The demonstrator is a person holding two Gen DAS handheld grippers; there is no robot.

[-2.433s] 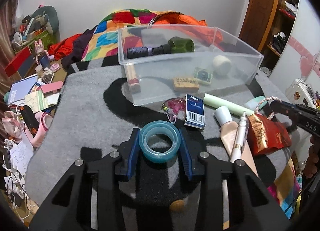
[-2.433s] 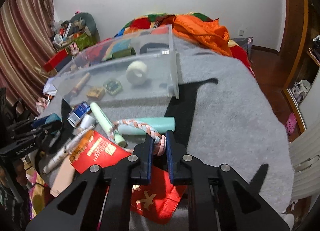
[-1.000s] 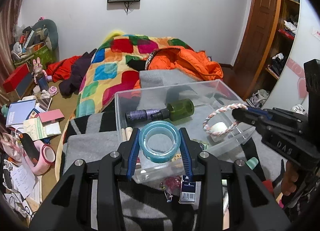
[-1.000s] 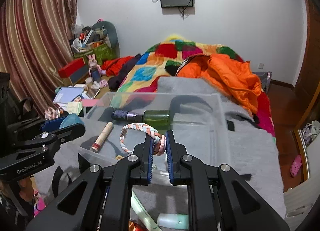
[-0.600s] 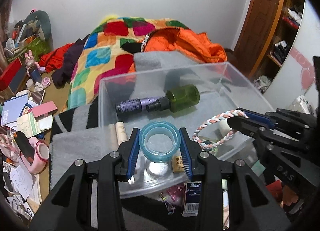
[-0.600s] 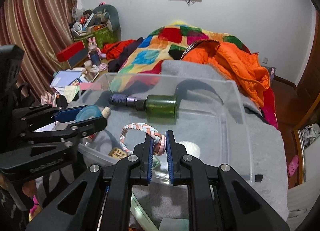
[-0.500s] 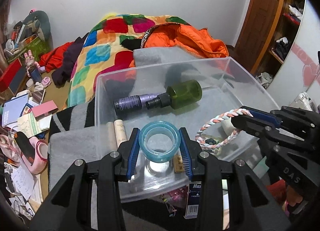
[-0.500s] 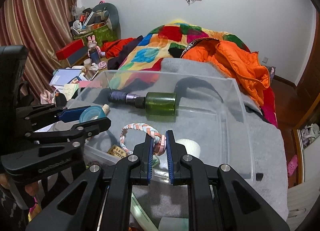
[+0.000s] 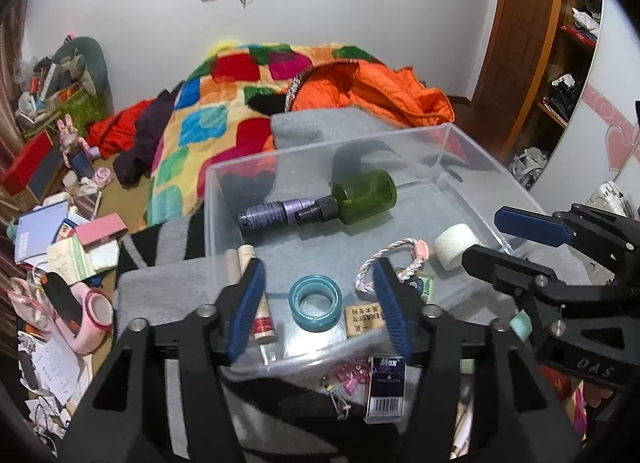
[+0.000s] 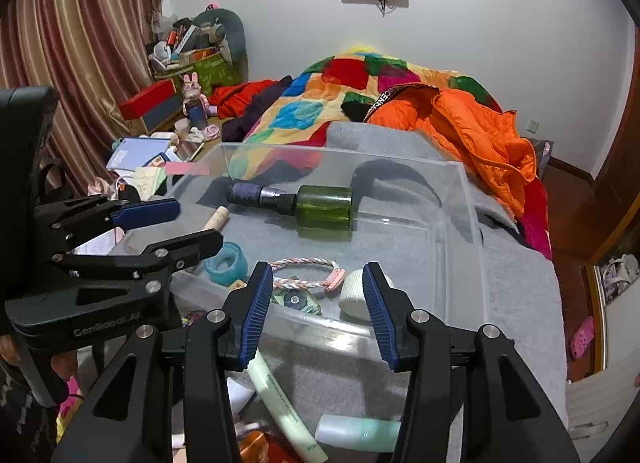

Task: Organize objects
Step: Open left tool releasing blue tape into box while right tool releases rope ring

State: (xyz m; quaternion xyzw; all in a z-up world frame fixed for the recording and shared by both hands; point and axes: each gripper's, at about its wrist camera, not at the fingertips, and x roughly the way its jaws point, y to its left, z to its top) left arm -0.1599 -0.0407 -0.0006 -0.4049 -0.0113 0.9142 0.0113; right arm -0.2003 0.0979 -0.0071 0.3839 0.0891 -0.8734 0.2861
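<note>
Both tools hang over the clear box [image 9: 476, 145], and both have just been opening; nothing is between the pads of either one now. The left tool [image 9: 320, 309] has its pads wide apart, and the blue tape ring [image 9: 315, 302] lies flat on the box floor below the gap, free of the pads. The right tool [image 10: 316, 305] has its pads apart too, and the braided loop [image 10: 306, 263] lies flat in the box just past its tips, beside the white roll [image 10: 356, 295].

So these two things are in the box, next to the green bottle [image 9: 366, 203] and the eraser [image 9: 364, 319]; I think this step is done.

What is left lies the other way; it is on the near side of the box wall, on the grey blanket, low and toward the person. The staple box [image 9: 386, 389] and the pink charm [image 9: 348, 375] sit just under the left tool, so that hand looks nearer to them. The pale green tube [image 10: 286, 411] sits just under the right tool; its long side runs from near the box wall toward the person, leaning a bit to the right. The mint bottle [image 10: 358, 431] lies on its side close to it, so the right hand looks nearer to both. Each tool would need to pull back and go down, not forward.
</note>
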